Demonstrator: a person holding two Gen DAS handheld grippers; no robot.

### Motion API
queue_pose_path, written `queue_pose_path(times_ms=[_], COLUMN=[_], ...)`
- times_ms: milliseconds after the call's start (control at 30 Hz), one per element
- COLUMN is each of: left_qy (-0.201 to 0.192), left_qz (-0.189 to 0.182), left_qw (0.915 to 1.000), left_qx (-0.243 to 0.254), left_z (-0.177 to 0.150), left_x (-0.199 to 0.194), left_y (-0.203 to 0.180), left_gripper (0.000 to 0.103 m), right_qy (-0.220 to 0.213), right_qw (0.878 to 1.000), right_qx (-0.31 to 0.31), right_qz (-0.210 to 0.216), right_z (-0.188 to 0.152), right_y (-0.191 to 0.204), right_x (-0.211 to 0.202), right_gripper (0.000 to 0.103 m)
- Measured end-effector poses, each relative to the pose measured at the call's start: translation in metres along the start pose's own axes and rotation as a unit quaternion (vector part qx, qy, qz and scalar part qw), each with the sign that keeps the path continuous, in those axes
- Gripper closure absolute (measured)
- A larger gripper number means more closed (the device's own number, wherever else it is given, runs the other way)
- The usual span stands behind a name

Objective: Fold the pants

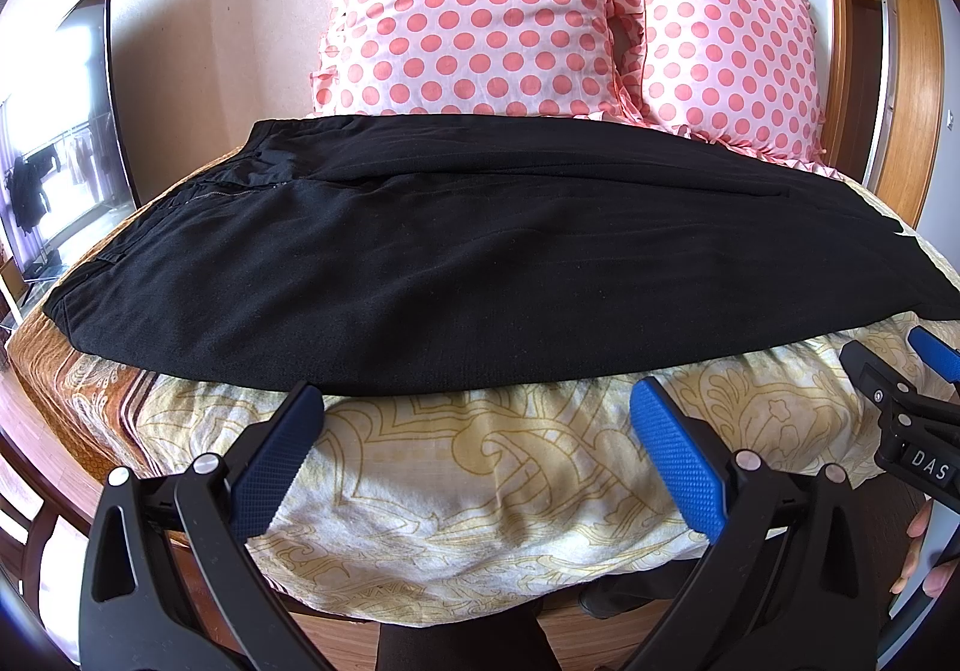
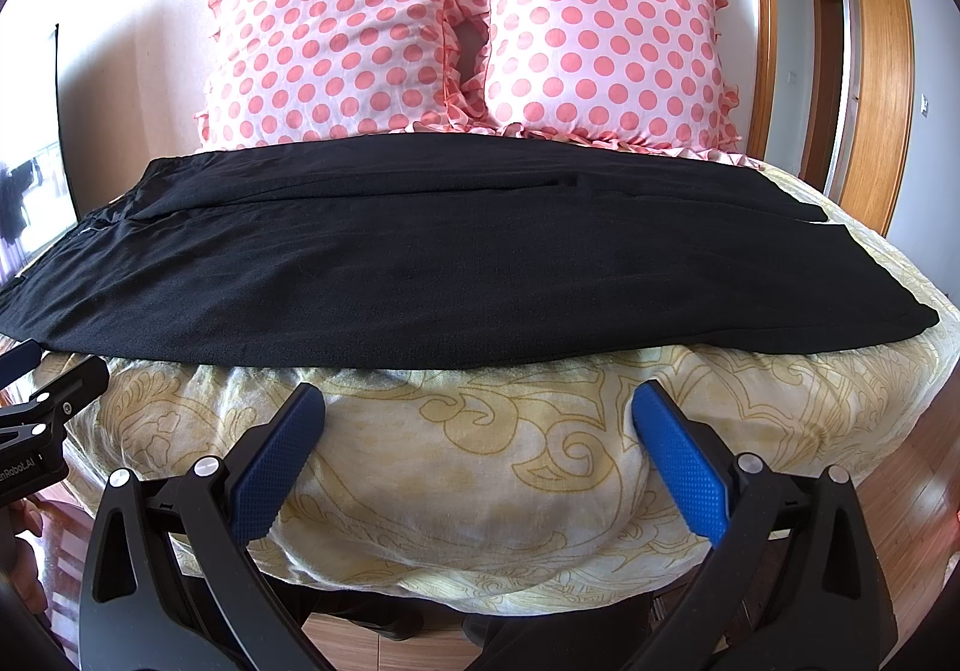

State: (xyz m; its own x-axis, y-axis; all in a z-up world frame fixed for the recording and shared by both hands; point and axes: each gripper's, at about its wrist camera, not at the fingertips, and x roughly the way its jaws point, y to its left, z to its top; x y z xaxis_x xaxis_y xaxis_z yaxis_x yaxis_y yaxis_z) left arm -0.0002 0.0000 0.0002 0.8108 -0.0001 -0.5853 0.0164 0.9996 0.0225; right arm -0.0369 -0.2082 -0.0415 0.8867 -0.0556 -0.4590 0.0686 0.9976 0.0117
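Black pants (image 1: 456, 263) lie flat across the bed, waistband at the left, legs running to the right, one leg over the other. They also fill the right wrist view (image 2: 420, 275), with the leg cuffs at the right end. My left gripper (image 1: 477, 401) is open and empty, just short of the pants' near edge. My right gripper (image 2: 480, 401) is open and empty, also just short of that edge, toward the leg end. The right gripper shows at the right edge of the left wrist view (image 1: 900, 389), and the left gripper at the left edge of the right wrist view (image 2: 42, 389).
A cream patterned bedspread (image 1: 480, 491) covers the bed and hangs over its near edge. Two pink polka-dot pillows (image 1: 480, 11) (image 2: 600, 41) stand against the wall behind the pants. A TV (image 1: 66, 131) stands at the left. Wooden door frames (image 2: 774, 23) are at the right.
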Motion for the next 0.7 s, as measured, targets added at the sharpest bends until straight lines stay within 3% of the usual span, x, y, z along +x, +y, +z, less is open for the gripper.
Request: queue_pose_path(times_ms=[700], left_qy=[0.001], left_qz=[0.000], left_qw=[1.0000], left_qx=[0.001], left_z=[0.0001], left_x=[0.0000], left_y=[-0.0001], left_gripper=[0.002], right_qy=[0.002], right_qw=[1.000], right_qx=[-0.001], right_qz=[0.002], right_z=[0.0030], right_y=[-0.0010], right_x=[-0.0015], right_gripper=[0.001])
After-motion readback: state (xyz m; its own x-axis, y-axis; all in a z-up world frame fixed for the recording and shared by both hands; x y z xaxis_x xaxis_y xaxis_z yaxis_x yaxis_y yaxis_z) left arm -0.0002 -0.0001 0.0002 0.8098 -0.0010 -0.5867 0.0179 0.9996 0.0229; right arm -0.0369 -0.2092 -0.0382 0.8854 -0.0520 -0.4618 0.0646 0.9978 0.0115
